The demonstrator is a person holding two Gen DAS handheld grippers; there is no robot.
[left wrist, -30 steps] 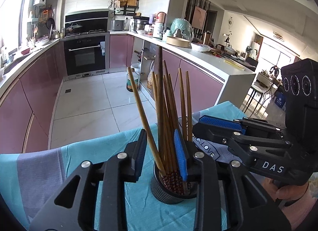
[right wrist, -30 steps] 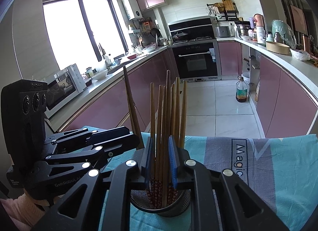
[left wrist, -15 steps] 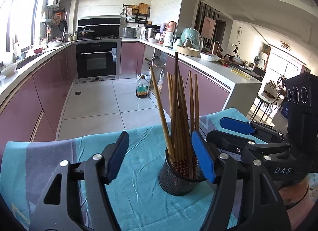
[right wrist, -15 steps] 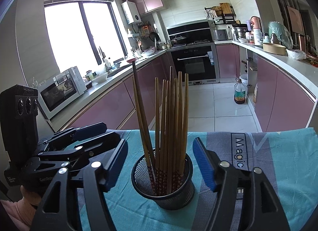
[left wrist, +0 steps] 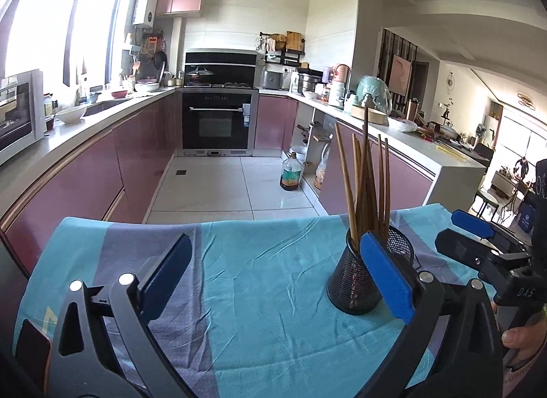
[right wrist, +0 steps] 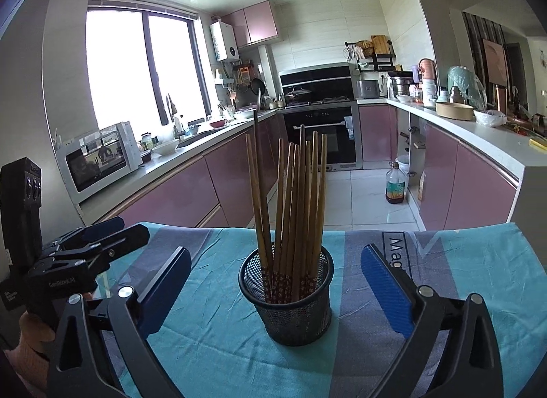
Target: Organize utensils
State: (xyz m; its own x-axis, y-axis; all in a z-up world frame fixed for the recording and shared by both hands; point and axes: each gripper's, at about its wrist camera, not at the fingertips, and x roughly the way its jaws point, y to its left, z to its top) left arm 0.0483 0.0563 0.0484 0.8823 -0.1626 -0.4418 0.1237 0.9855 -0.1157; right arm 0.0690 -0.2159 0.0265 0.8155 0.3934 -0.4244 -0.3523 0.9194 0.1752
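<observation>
Where right gripper (right wrist: pixel 277 290) gapes, chopstick holder (right wrist: pixel 290 305) between fingers (right wrist: pixel 384 292), untouched.

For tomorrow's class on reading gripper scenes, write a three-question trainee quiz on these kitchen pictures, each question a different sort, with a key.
1. True or false: the chopsticks lie flat on the cloth.
2. The mesh cup is: A) toppled B) upright C) held in the air.
3. Fill in: the right gripper and the left gripper both stand ____, gripping nothing.

Key: 1 false, they stand in the cup; 2 B; 3 open.
</observation>
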